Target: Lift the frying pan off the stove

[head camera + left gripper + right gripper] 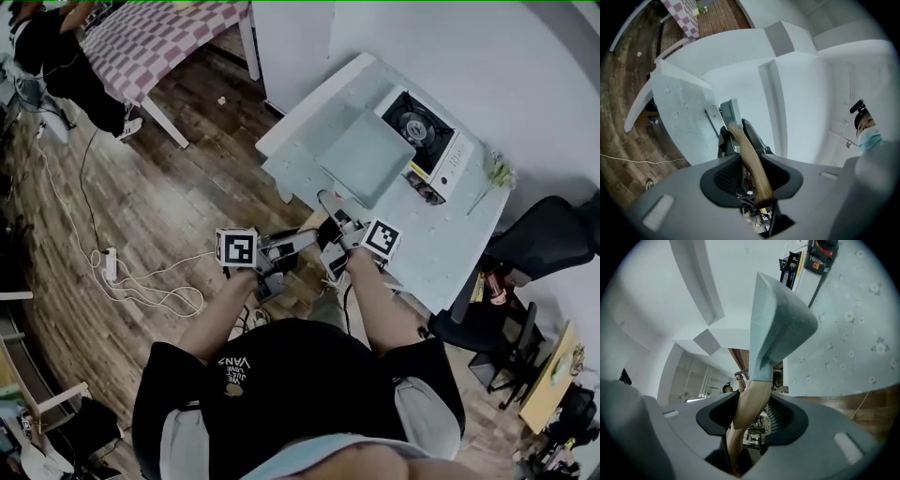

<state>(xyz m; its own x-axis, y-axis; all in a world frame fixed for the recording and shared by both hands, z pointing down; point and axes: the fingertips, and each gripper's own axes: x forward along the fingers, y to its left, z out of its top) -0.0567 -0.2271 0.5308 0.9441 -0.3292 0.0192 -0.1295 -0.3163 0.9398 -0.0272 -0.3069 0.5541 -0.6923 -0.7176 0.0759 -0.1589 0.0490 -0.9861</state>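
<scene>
The square pale-green frying pan [367, 157] hangs tilted above the white table [441, 239], just left of the portable stove [448, 161], whose black burner [410, 122] is uncovered. Its wooden handle [327, 210] points back toward me. My left gripper [302, 246] is shut on the handle [749, 159] near its end. My right gripper [336, 234] is shut on the handle [751, 405] closer to the pan [780, 324], whose underside fills that view. The stove [808, 261] shows beyond the pan's edge.
A table with a checkered cloth [159, 37] and a person [56, 56] are at the far left. Cables and a power strip [111, 266] lie on the wood floor. A black office chair [539, 244] stands right of the white table, and a small green sprig [497, 172] lies on it.
</scene>
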